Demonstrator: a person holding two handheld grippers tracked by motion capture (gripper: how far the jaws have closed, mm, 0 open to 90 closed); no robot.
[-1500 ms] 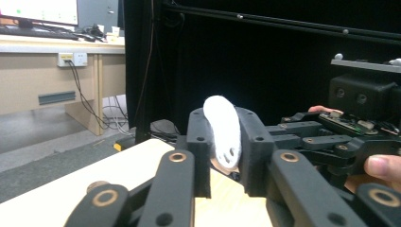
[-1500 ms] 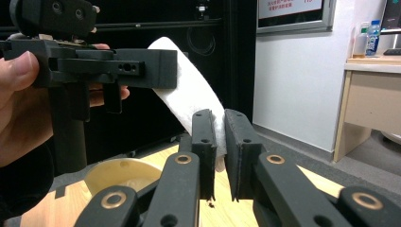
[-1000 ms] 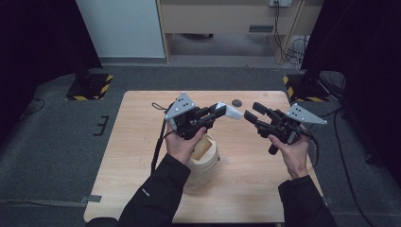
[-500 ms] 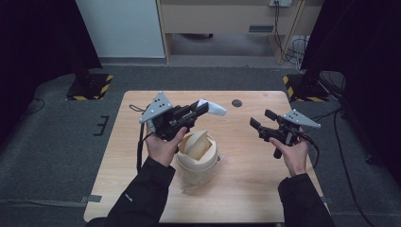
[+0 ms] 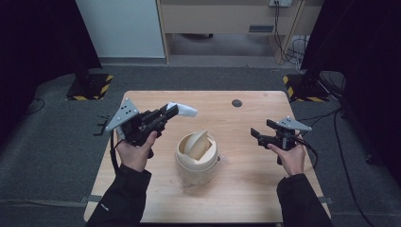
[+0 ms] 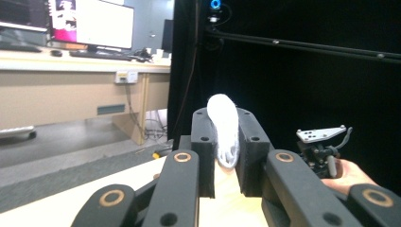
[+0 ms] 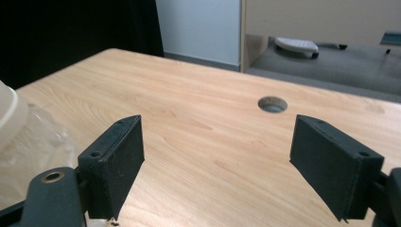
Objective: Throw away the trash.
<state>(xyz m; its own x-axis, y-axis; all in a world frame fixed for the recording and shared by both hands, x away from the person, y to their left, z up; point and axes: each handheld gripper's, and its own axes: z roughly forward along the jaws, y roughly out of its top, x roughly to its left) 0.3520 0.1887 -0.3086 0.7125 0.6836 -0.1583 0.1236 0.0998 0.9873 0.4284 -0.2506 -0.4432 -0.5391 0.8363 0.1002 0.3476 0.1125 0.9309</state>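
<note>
My left gripper (image 5: 171,112) hovers over the table's left half, shut on a white crumpled wad (image 5: 183,110) that sticks out past its tips. In the left gripper view the wad (image 6: 223,128) is pinched upright between the jaws of the left gripper (image 6: 223,156). A small beige bin (image 5: 196,152) with a tilted swing lid stands at the table's middle, right of and below that gripper. Right of the bin, my right gripper (image 5: 257,134) is held open and points left toward it. In the right gripper view the right gripper (image 7: 217,142) has its jaws wide apart with nothing between them.
The wooden table (image 5: 255,189) has a round cable hole (image 5: 237,103) near its far edge, also ahead of the right jaws as the hole (image 7: 273,103). The bin's edge with clear liner (image 7: 19,127) shows at the left there. Dark floor and black stands surround the table.
The two grippers were close together over the table's far middle; both have pulled apart. The left moved left with the white wad, the right moved right and toward the person.
</note>
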